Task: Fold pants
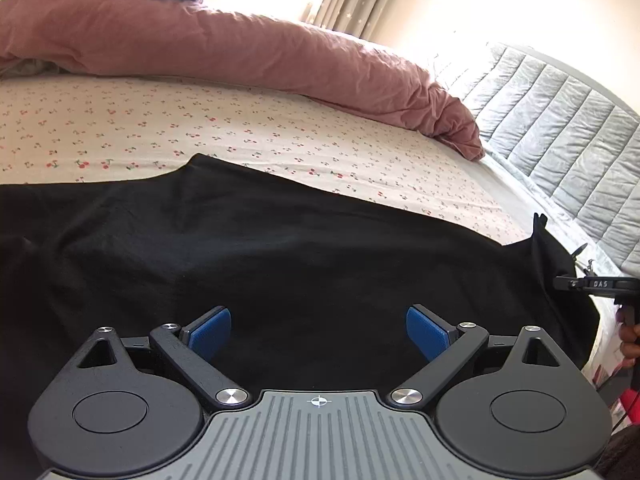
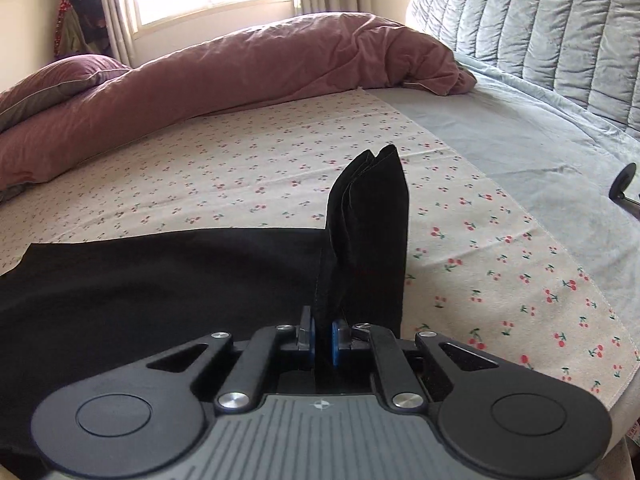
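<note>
Black pants (image 1: 280,248) lie spread across the cherry-print sheet (image 1: 200,128) of a bed. My left gripper (image 1: 319,334) is open, its blue pads (image 1: 210,332) wide apart just above the black cloth, holding nothing. My right gripper (image 2: 321,344) is shut on an edge of the pants (image 2: 120,280); a bunched flap of black cloth (image 2: 368,240) stands upright from between its blue pads (image 2: 335,346). The right gripper also shows at the far right edge of the left wrist view (image 1: 600,284), at the raised end of the pants.
A rolled pink duvet (image 1: 240,52) lies along the far side of the bed, with a pillow (image 2: 60,84) at its left end. A grey quilted headboard (image 2: 540,28) stands to the right. The bed edge (image 2: 624,380) curves close on the right.
</note>
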A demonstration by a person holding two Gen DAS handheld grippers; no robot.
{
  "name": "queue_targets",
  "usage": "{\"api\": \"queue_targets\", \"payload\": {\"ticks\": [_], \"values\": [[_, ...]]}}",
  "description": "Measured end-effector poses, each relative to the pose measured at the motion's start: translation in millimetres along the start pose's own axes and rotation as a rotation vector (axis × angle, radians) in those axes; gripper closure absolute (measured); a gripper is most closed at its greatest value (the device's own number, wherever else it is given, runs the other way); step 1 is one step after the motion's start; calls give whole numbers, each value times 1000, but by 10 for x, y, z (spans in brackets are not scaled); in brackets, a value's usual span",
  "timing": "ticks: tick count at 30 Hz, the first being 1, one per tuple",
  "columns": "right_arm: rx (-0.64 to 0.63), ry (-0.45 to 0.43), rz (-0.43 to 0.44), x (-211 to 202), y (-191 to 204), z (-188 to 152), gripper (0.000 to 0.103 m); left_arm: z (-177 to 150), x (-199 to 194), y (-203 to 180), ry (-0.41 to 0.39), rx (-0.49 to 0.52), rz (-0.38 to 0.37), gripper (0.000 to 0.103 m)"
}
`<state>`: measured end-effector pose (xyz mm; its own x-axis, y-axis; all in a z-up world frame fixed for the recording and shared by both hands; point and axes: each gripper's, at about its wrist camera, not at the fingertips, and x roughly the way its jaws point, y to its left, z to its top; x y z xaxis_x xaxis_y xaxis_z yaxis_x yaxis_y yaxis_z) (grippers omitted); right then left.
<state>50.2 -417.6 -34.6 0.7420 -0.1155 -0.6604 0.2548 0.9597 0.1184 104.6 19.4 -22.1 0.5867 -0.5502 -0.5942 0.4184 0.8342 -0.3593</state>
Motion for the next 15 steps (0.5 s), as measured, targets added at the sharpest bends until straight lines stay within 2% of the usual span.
{"api": "queue_targets", "payload": {"ticks": [5, 8, 10, 15], "values": [[-88, 51, 133, 113, 535, -1, 94, 35, 127, -19, 11, -58, -66, 10], [-134, 114, 206, 232, 829, -51, 94, 43, 228, -27, 29, -95, -126, 15], [-164, 152, 252, 298, 1012, -88, 94, 47, 321, -26, 54, -125, -173, 24], [-238, 176, 323, 304, 1349, -123, 93, 114, 608, -43, 127, -215, -282, 34]]}}
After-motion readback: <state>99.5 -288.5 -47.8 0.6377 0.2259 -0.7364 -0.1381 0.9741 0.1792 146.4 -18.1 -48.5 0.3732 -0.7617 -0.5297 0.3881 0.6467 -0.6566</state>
